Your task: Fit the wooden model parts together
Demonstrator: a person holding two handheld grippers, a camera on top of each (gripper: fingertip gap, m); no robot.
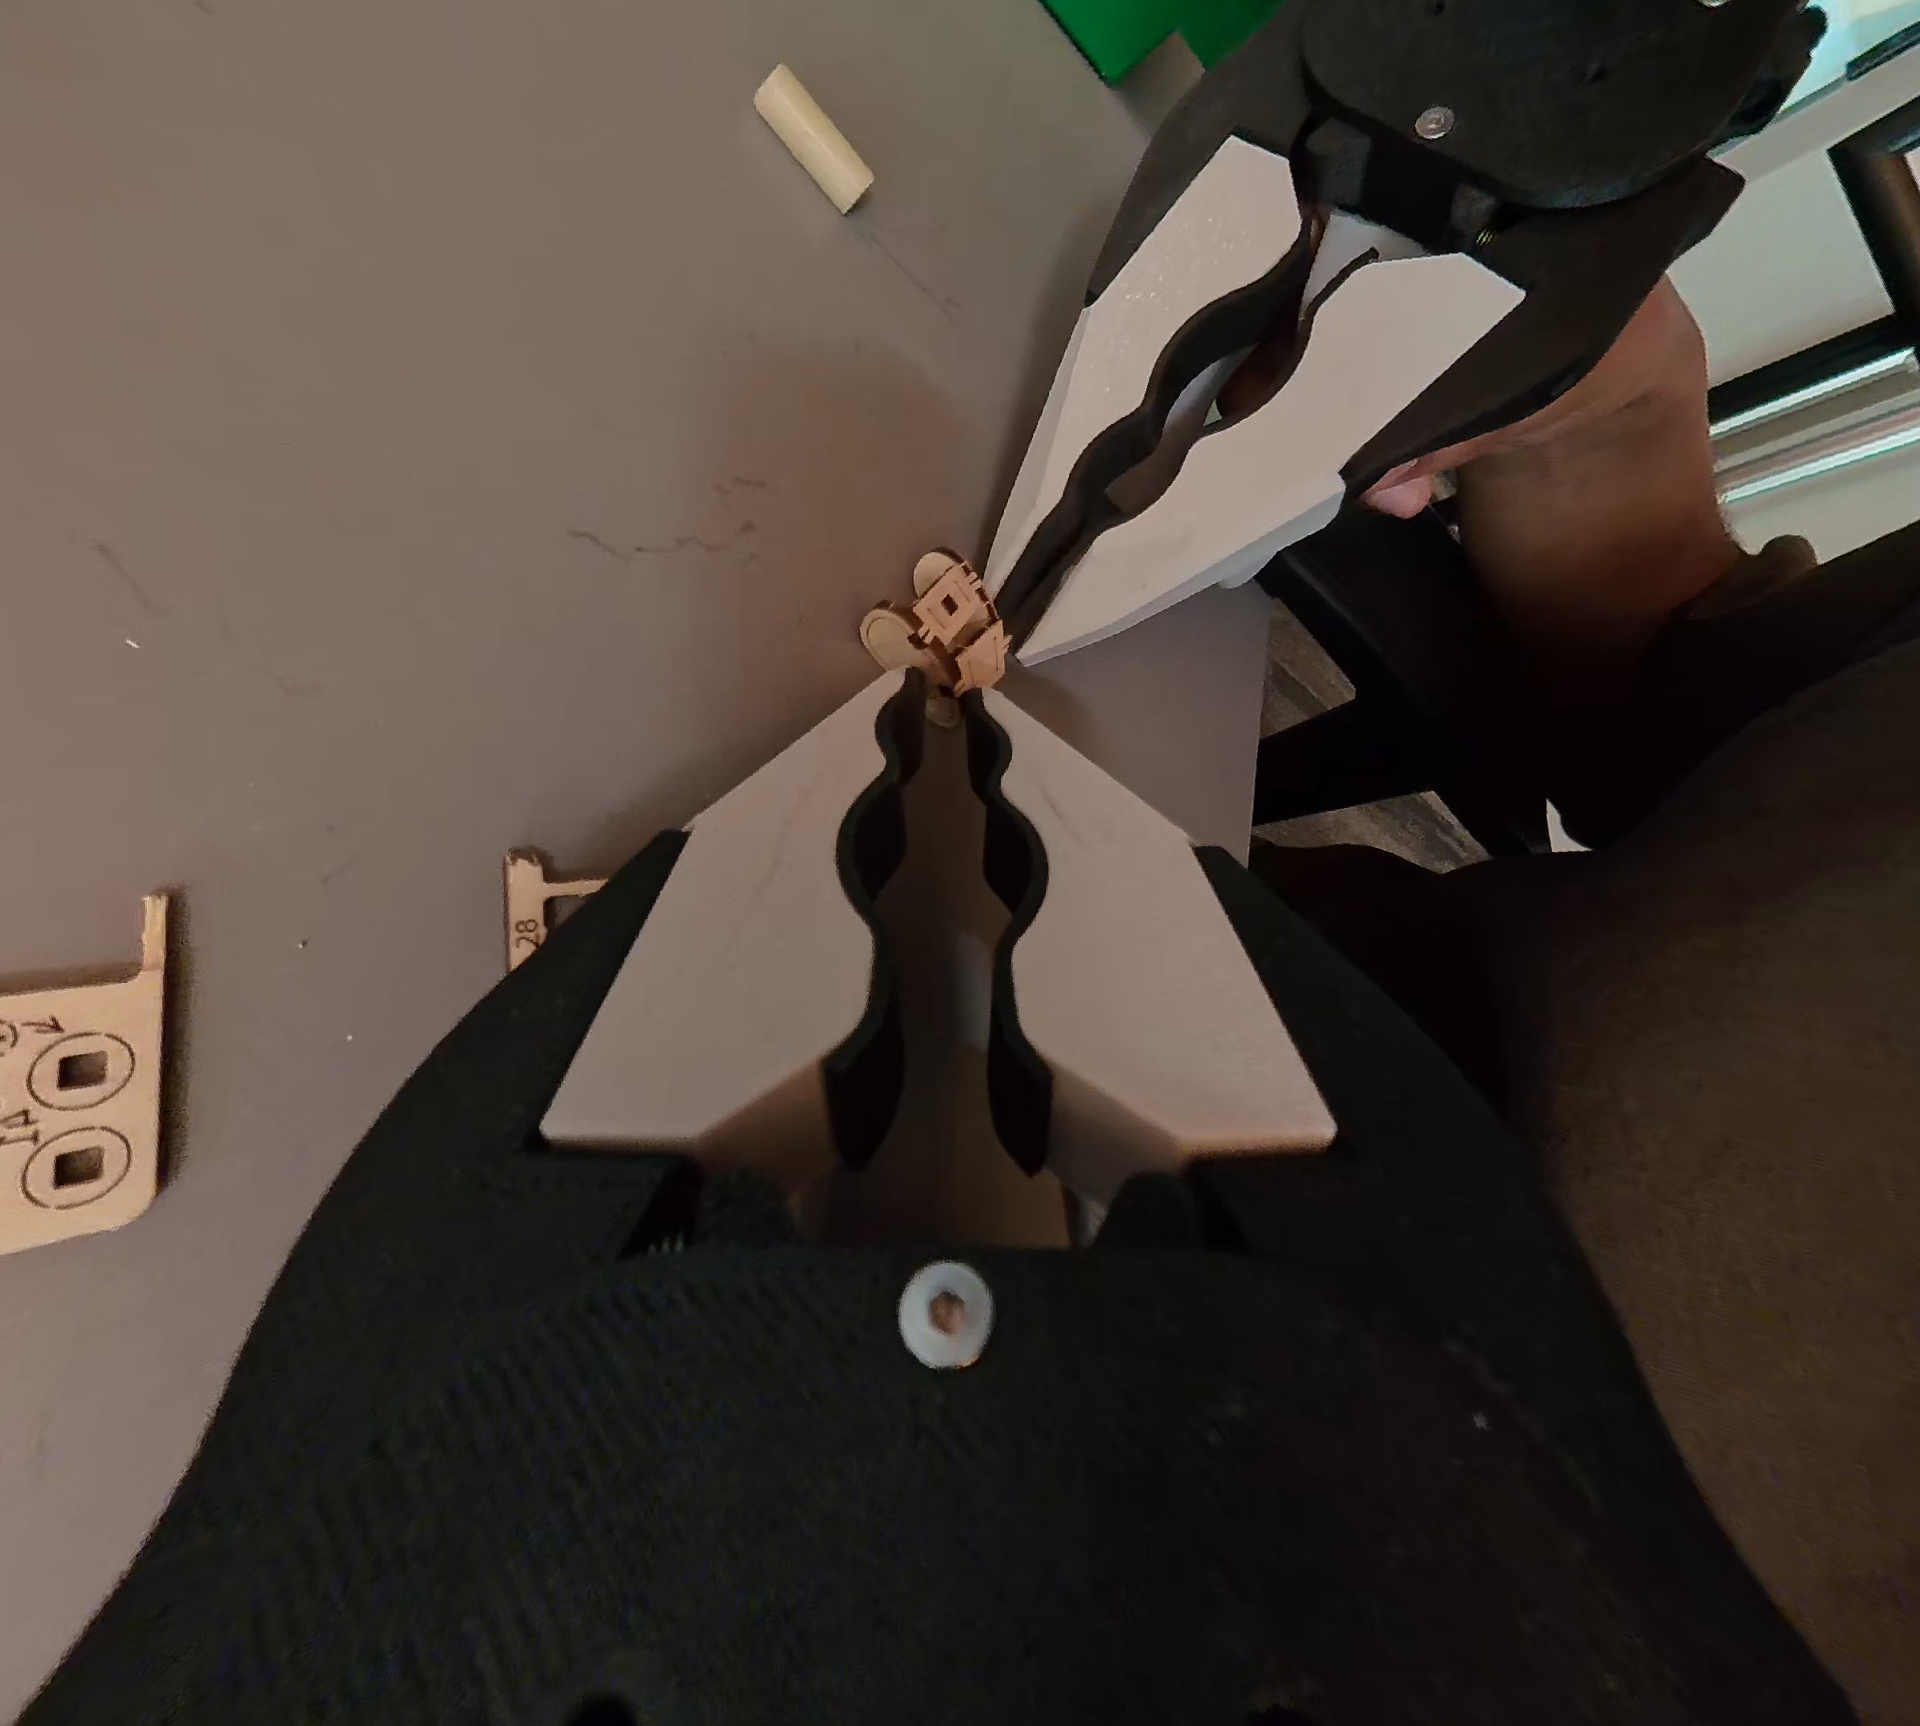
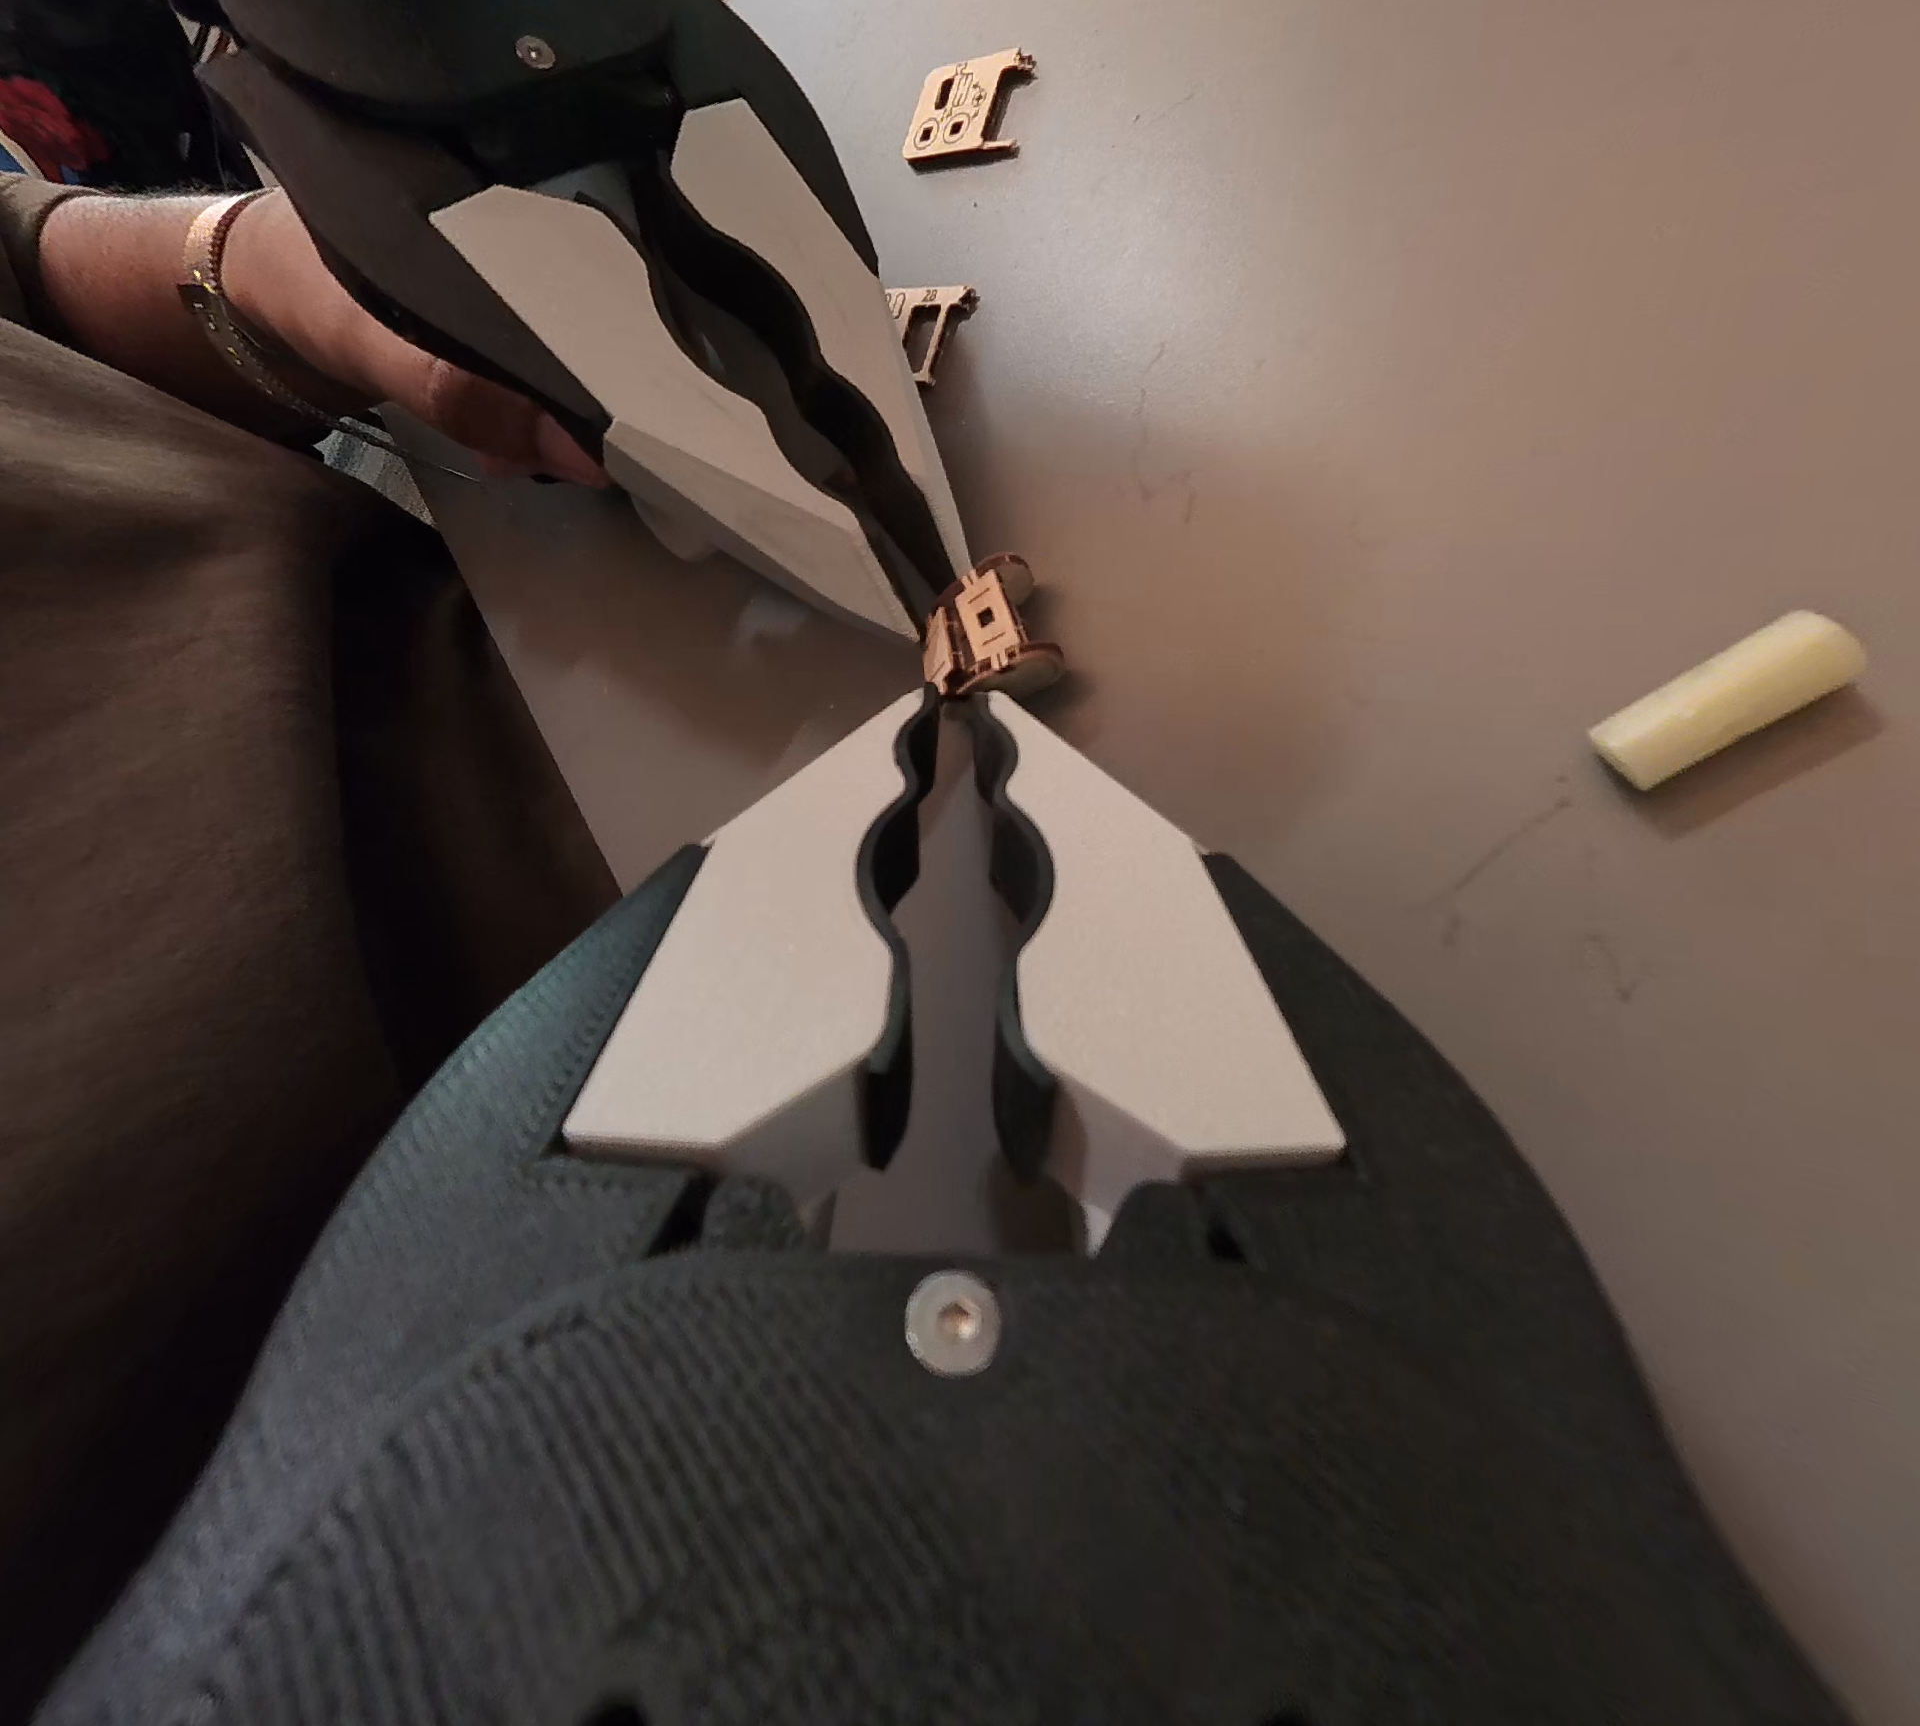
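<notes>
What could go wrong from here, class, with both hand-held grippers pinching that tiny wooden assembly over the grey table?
1. Both the left hand-held gripper and the right hand-held gripper grip the small wooden assembly only at their tips; it may twist or pop free.
2. Its thin tabs could snap if squeezed or forced.
3. It is held near the table edge, so a dropped piece might land on the floor.
</notes>
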